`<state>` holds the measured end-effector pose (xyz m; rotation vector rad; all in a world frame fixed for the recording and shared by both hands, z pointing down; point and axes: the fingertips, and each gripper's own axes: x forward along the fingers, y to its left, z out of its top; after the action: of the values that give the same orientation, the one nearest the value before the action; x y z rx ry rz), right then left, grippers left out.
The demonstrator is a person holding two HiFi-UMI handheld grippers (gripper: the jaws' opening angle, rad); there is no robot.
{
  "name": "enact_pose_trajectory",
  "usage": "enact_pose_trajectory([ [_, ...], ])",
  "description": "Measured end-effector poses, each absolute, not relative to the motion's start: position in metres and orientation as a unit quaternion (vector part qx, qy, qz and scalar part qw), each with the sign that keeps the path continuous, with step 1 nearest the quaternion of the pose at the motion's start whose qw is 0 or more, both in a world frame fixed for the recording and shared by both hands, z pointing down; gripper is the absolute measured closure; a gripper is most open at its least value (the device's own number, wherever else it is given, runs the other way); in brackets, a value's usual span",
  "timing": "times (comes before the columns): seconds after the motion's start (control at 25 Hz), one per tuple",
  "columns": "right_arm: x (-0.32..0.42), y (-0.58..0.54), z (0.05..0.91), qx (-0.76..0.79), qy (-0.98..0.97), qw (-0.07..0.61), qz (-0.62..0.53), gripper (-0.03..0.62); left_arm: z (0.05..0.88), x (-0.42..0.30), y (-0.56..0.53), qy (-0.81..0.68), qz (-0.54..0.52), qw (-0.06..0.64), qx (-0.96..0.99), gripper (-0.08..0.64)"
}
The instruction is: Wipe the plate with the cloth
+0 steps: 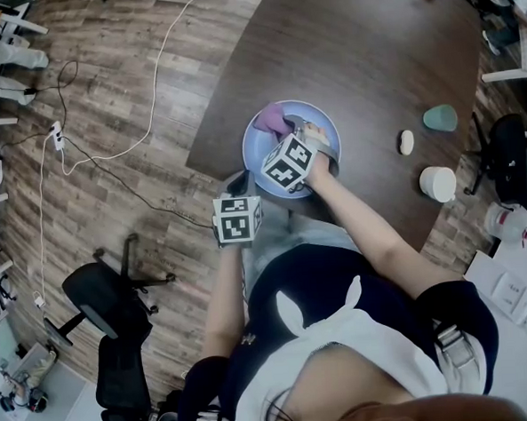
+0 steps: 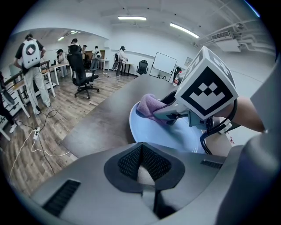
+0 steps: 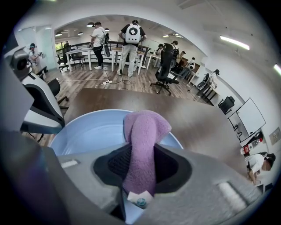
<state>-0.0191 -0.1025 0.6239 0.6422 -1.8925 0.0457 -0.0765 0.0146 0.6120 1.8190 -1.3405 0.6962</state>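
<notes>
Right forearm (image 1: 372, 234) reaches out from the body over the counter (image 1: 370, 56). It holds the right tool (image 3: 141, 154) low over the plate (image 1: 322, 120), jaws pointing away from the person. Left forearm (image 1: 220, 306) runs forward along the person's left side, and the left tool (image 2: 140, 151) sits at the counter's near edge, tips just beside the plate's near rim.

Right tool: jaws clamped on the purple cloth (image 3: 145, 136). The cloth runs up between the pads and folds out past the tips onto the plate. A small white tag (image 3: 140, 201) shows at the cloth's near end. Left tool: pad tips pressed together with nothing seen between them. A pale patch shows in the gap behind the tips; can't tell what it is.

The plate is pale blue and round and lies flat on the dark wood counter near its near edge. The cloth rests on the far-left part of the plate.

Counts: two tools, each with one marker cube. One plate, one cloth. Three other things stand on the counter to the person's right, well apart from the plate: one teal cup (image 1: 440, 118), one small cream oval object (image 1: 406, 142), one white cup (image 1: 437, 184). One black office chair (image 1: 100, 300) stands on the wood floor (image 1: 112, 205) to the person's left.
</notes>
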Motion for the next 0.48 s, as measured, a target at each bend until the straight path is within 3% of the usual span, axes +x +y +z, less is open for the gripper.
enact_pose_trajectory([
  [0.48, -0.0271, -0.0919, 0.6246, 0.251, -0.805, 0.537, 0.024, 0.459, 0.6131, -0.0766, 0.0149, -0.523, 0.271, 0.379, 0.714, 0.557],
])
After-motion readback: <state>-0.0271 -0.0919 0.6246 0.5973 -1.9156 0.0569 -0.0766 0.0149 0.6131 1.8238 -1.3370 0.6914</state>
